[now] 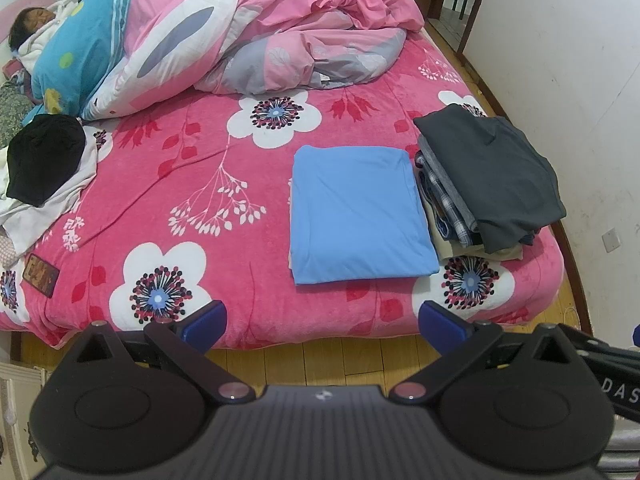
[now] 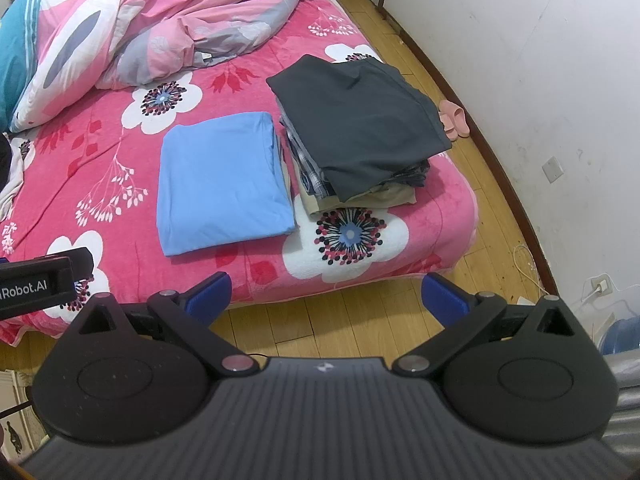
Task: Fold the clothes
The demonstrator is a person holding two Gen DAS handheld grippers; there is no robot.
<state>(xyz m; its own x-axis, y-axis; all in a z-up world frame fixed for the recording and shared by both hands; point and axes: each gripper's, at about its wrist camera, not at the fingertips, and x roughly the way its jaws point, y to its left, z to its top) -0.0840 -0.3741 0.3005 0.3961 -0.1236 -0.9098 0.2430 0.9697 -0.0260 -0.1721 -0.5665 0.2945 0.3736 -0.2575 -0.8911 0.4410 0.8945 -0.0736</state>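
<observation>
A folded light blue garment [image 1: 360, 216] [image 2: 222, 182] lies flat on the pink flowered bed [image 1: 192, 168] [image 2: 100, 152], near its front edge. To its right stands a stack of folded clothes [image 1: 488, 180] [image 2: 356, 128] topped by a dark grey piece. Unfolded clothes, a black one on white ones [image 1: 44, 168], are heaped at the bed's left side. My left gripper [image 1: 322, 320] hovers open before the bed's front edge, nothing between its blue pads. My right gripper [image 2: 326, 292] is open too, over the wooden floor just off the bed, holding nothing.
A person [image 1: 32, 24] lies under a rumpled pink and blue duvet [image 1: 240, 32] at the head of the bed. White wall [image 2: 540, 60] runs along the right side. Pink slippers [image 2: 454, 120] lie on the wooden floor strip [image 2: 492, 208]. A cable and wall socket [image 2: 598, 286] sit at right.
</observation>
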